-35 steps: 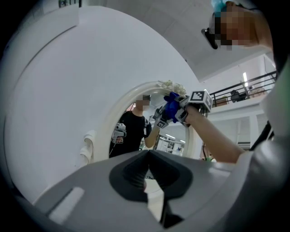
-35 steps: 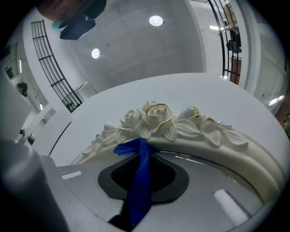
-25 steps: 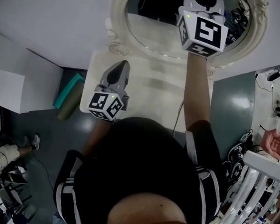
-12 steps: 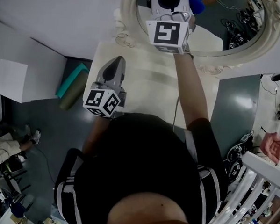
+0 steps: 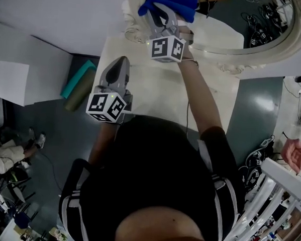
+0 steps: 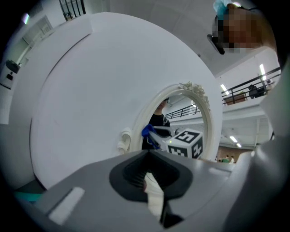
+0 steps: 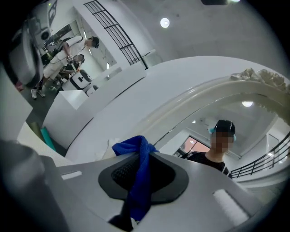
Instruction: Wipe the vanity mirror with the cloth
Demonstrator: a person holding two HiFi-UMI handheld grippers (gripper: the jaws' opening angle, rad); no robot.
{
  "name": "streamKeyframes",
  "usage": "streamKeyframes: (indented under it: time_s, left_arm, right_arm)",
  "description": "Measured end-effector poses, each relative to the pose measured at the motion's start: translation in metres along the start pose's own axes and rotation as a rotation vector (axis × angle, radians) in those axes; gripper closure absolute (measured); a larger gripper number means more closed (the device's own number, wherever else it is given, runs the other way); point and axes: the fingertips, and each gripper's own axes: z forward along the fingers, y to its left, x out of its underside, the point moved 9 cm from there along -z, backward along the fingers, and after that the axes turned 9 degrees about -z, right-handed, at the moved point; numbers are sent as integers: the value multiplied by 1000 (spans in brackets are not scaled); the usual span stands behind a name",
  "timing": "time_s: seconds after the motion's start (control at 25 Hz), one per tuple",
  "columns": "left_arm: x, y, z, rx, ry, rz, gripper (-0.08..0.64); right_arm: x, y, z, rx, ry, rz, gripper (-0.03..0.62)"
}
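Note:
The oval vanity mirror (image 5: pixel 246 27) in a cream ornate frame stands at the top of the head view, behind a cream vanity table (image 5: pixel 214 103). My right gripper (image 5: pixel 157 11) is raised at the mirror's left edge, shut on a blue cloth (image 5: pixel 146 2) that lies against the glass. In the right gripper view the cloth (image 7: pixel 138 181) hangs pinched between the jaws, with the mirror (image 7: pixel 244 131) ahead. My left gripper (image 5: pixel 120 61) hovers low over the table's left side, shut and holding nothing. Its own view shows the mirror (image 6: pixel 181 115) and the cloth (image 6: pixel 147 132) ahead.
A teal mat and an olive roll (image 5: pixel 76 91) lie on the dark floor left of the table. A thin cable (image 5: pixel 186 122) runs across the tabletop. A white rack (image 5: pixel 272 199) and another person's hand (image 5: pixel 295 150) are at the right. The white wall (image 5: pixel 60 17) backs the mirror.
My right gripper has swept left across the mirror, from its middle to its left edge, and the blue cloth now shows. The left gripper barely shifted.

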Motion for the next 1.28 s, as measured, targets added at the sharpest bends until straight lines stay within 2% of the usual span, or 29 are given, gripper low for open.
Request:
streamKeyframes:
  time_s: [0.2, 0.48, 0.64, 0.8, 1.08, 1.16, 1.28]
  left_arm:
    - [3, 6, -5, -32, 4, -8, 549]
    - [8, 2, -9, -48, 17, -3, 549]
    - [10, -3, -13, -51, 23, 7, 549]
    - [13, -8, -20, -58, 31, 14, 549]
    - [18, -15, -37, -58, 31, 19, 549]
    - [19, -17, -39, -48, 30, 19, 549]
    - [19, -20, -36, -19, 24, 13, 549]
  right_arm:
    - [43, 51, -5, -110, 50, 50, 540]
    - [116, 99, -28, -260, 145, 280, 548]
    - [155, 110, -48, -327, 192, 356, 548]
    - [186, 115, -68, -338, 237, 415, 546]
    - [201, 111, -86, -366, 312, 395, 542]
    - [196, 107, -94, -333, 307, 415, 540]
    - [180, 90, -113, -226, 235, 478, 538]
